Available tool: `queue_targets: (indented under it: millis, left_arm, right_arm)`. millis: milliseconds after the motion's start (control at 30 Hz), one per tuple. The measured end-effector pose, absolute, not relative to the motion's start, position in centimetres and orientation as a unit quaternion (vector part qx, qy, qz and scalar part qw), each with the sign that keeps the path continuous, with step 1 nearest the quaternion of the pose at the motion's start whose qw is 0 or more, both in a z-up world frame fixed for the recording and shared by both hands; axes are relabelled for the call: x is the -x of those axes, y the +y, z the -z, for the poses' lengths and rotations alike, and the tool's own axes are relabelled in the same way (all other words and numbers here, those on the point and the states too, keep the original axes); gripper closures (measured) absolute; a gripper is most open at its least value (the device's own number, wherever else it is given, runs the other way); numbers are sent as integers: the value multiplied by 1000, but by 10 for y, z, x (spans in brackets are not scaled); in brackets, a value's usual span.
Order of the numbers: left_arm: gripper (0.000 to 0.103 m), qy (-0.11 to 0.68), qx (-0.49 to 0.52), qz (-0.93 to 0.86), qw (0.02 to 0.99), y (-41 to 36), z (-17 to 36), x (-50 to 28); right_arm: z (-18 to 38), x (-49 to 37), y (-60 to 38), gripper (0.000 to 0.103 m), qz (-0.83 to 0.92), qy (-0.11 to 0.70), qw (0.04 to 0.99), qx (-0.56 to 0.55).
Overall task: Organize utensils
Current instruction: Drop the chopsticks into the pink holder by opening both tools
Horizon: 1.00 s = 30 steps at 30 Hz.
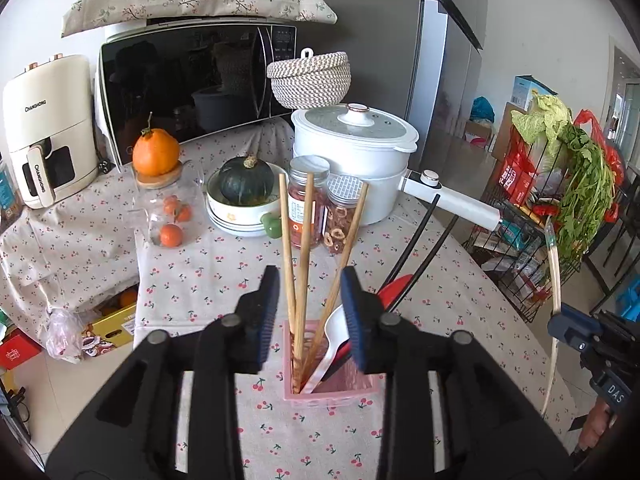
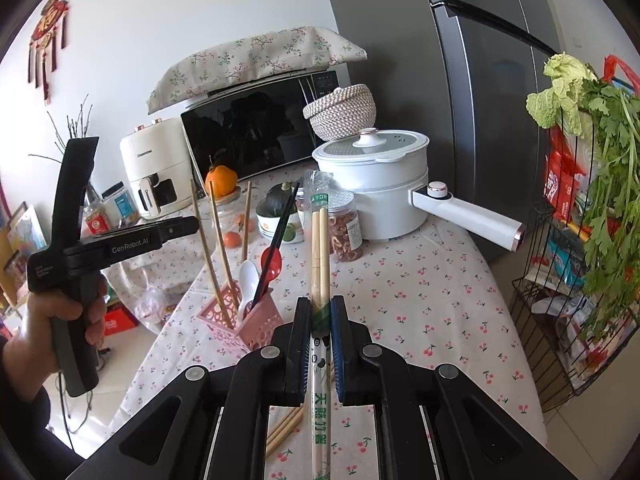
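A pink utensil holder stands on the cherry-print tablecloth. It holds three wooden chopsticks, a white spoon, a red slotted spoon and black chopsticks. My left gripper is open above the holder, its jaws on either side of the wooden chopsticks. My right gripper is shut on a plastic-wrapped pair of bamboo chopsticks, held upright to the right of the holder. The right gripper also shows at the edge of the left wrist view.
At the back stand a white electric pot with long handle, two snack jars, a bowl with a green squash, a glass jar with oranges, a microwave and an air fryer. A wire rack of vegetables stands right. More chopsticks lie under my right gripper.
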<state>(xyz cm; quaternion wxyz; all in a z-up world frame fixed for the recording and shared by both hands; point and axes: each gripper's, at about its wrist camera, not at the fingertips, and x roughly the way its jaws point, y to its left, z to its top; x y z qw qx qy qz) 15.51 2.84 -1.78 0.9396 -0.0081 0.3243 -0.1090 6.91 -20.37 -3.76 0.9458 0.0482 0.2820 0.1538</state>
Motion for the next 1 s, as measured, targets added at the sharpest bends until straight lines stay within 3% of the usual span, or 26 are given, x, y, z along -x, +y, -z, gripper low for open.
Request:
queue_targets:
  millis: [33,200,567,1000]
  left_arm:
    - [40,328,17,110,938,31,17,-152]
    - [15,387,27,103,916,44,22,-131]
    - [9,461,26,67,884,85,61,-104]
    - [9,461,26,49,886,117,65,-93]
  right_arm:
    - [36,-67,-202,93,-153,276,948,-46]
    - [21,-59,-197,93,-150,238,957,-70]
    - [-14,-77,-133,93,-135,136,976,-101]
    - [45,-123,-75,93,-82,62,987,-120]
